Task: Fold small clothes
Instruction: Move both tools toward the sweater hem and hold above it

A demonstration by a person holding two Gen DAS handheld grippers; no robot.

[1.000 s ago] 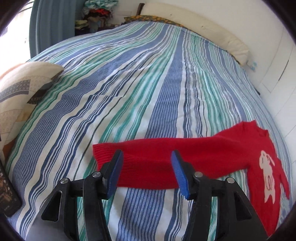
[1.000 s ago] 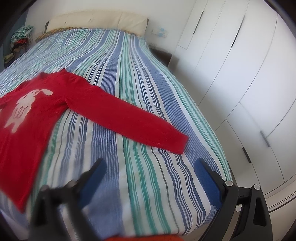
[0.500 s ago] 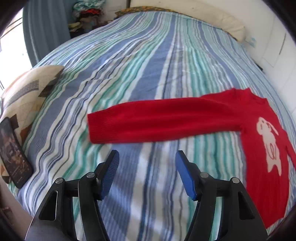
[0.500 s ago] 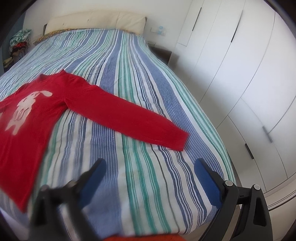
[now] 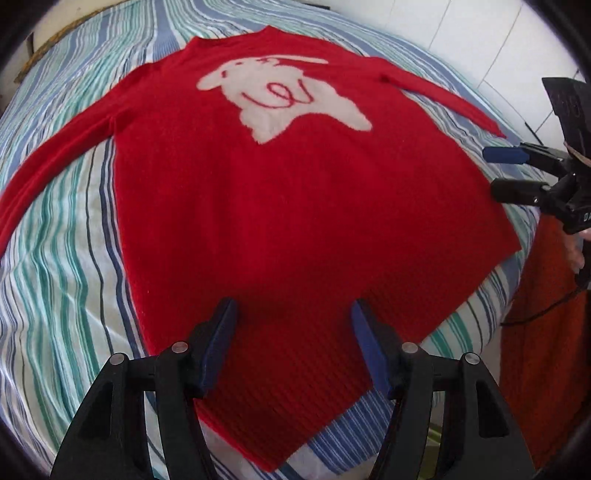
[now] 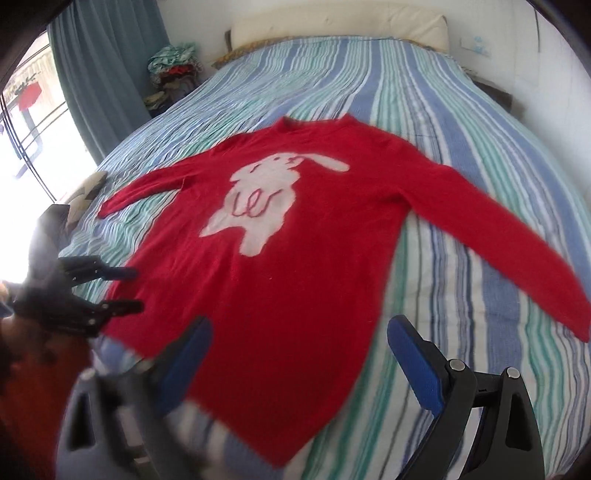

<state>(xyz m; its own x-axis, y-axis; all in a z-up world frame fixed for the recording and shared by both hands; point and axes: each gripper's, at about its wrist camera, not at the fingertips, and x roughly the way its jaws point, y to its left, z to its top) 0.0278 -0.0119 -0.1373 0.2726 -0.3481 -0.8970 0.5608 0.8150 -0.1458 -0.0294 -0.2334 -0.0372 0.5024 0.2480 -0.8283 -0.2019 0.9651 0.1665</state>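
Observation:
A red knit sweater point(image 5: 295, 206) with a white rabbit figure lies flat and face up on the striped bed, both sleeves spread out; it also shows in the right wrist view point(image 6: 303, 243). My left gripper point(image 5: 293, 321) is open and empty, hovering above the sweater's hem. My right gripper point(image 6: 299, 347) is open and empty above the hem toward the sweater's right side. In the left wrist view the right gripper point(image 5: 506, 171) shows at the sweater's right edge. In the right wrist view the left gripper point(image 6: 123, 290) shows at the sweater's left edge.
The bed point(image 6: 424, 96) has a blue, green and white striped cover. A cream headboard cushion point(image 6: 332, 22) stands at the far end. A pile of clothes point(image 6: 173, 70) and a blue curtain point(image 6: 103, 66) are at the far left. A patterned pillow point(image 6: 85, 195) lies at the bed's left edge.
Both grippers have swung from the outstretched sleeves to the sweater's hem at the foot of the bed. The sweater has not moved. Both grippers stay open.

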